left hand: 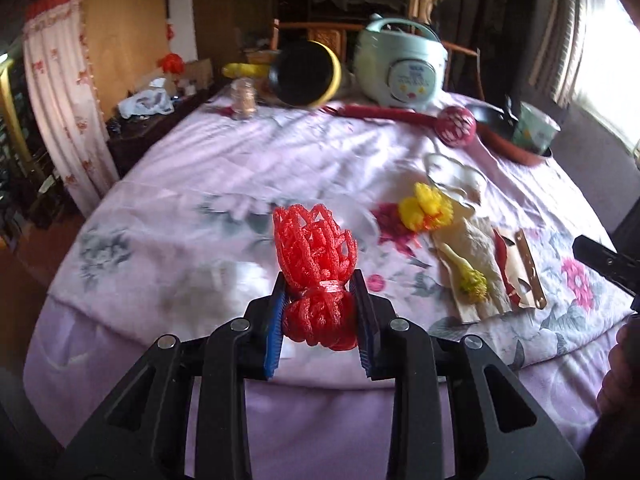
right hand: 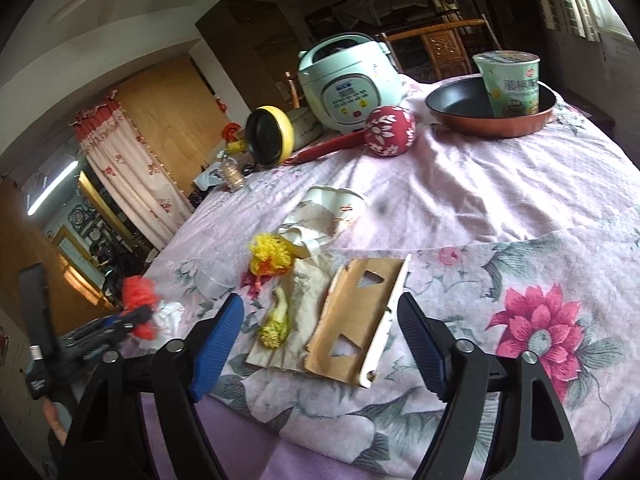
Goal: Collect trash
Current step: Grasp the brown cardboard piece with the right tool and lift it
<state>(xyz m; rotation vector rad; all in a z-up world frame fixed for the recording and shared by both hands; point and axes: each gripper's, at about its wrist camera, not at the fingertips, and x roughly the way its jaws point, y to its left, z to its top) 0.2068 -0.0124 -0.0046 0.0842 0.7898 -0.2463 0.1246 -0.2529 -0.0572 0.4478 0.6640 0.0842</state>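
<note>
Left wrist view: crumpled red foam net (left hand: 316, 276), squeezed between pads.

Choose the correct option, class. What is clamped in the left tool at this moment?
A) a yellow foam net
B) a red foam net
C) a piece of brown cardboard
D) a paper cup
B: in the left wrist view the left tool has its blue pads pressed against both sides of the red foam net, which is raised above the floral cloth.
</note>
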